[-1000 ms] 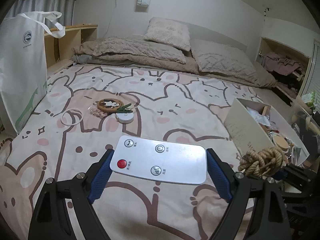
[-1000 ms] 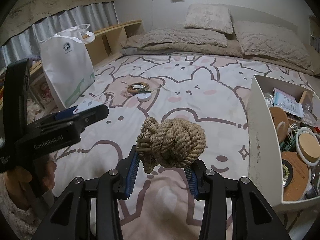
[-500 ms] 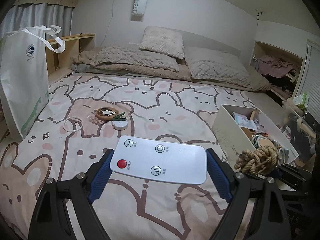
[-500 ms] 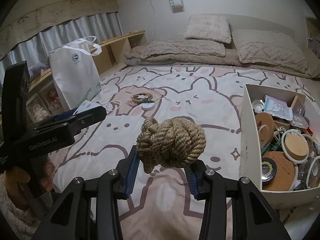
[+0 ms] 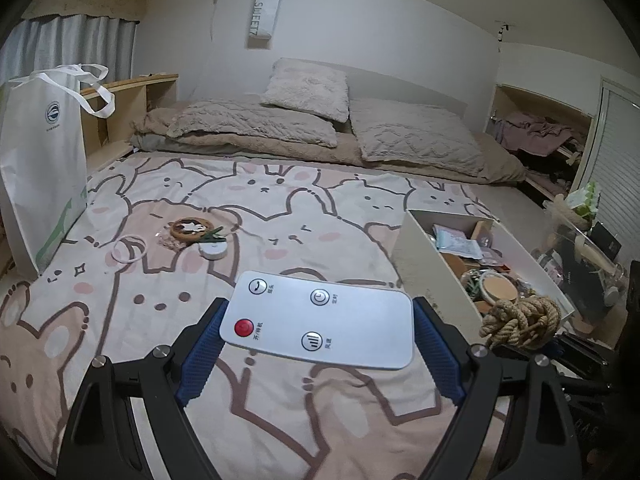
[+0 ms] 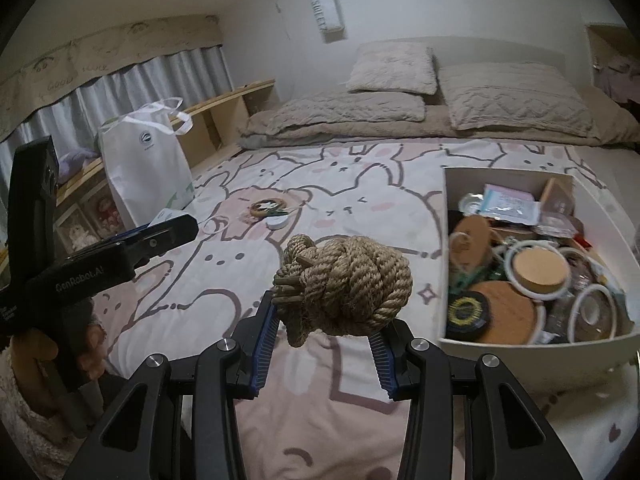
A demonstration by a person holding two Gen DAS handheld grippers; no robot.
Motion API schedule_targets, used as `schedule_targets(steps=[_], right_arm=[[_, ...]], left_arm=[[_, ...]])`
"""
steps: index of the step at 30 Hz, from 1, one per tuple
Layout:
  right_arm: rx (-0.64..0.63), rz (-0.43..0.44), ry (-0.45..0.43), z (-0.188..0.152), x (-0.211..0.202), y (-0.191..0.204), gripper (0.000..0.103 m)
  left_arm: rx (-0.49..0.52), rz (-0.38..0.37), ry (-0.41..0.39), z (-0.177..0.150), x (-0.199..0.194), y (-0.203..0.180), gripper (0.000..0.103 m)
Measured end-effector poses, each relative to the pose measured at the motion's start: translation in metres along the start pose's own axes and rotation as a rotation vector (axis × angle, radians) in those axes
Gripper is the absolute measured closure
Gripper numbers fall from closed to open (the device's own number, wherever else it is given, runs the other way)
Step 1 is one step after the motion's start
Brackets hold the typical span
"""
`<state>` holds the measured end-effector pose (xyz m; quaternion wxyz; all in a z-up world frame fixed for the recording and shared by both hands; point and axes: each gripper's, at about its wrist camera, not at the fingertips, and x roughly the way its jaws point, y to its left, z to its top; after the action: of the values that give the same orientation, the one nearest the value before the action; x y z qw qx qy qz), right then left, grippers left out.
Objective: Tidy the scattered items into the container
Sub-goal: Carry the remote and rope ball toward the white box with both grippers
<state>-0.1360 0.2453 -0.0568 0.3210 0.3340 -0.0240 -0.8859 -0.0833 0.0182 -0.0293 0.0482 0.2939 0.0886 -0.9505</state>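
Note:
My left gripper [image 5: 319, 322] is shut on a white remote control [image 5: 288, 304] with a red button, which it holds flat above the bunny-print bedspread. The right gripper [image 6: 325, 320] is shut on a knotted rope ball [image 6: 348, 280], and that ball also shows low at the right of the left wrist view [image 5: 520, 320]. The white box [image 6: 520, 350] stands to the right and is full of coasters, rings and packets. On the bed farther off lie a round wooden coaster [image 5: 191, 227], a white disc [image 5: 213, 249] and a white ring [image 5: 129, 251].
A white tote bag [image 5: 40, 168] stands at the bed's left edge by a wooden shelf. Pillows [image 5: 308, 92] and a folded blanket lie at the head of the bed. Cluttered shelves and bottles [image 5: 580, 240] sit beyond the box on the right.
Both grippers have risen and drifted toward the box, which now shows larger and nearer. Each still holds its item the same way.

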Motion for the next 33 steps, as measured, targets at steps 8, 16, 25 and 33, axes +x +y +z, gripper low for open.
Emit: schedule_targets(steps=[8,16,25,33], right_arm=[[0.042,-0.043,-0.029,-0.014,-0.031,-0.034,0.059],[0.090,-0.078,-0.046,-0.027,-0.052,-0.066,0.059],[0.135,-0.105,-0.093,-0.023,-0.074,-0.107,0.059],[0.158,-0.154,-0.142,-0.018,-0.094,-0.143,0.059]], left_arm=[[0.009,-0.028,-0.010,-0.003,0.000,-0.030,0.014],[0.029,-0.052,0.006,-0.007,0.007,-0.057,0.014],[0.055,-0.107,0.003,-0.001,0.010,-0.093,0.014],[0.073,-0.163,-0.023,0.014,0.010,-0.132,0.014]])
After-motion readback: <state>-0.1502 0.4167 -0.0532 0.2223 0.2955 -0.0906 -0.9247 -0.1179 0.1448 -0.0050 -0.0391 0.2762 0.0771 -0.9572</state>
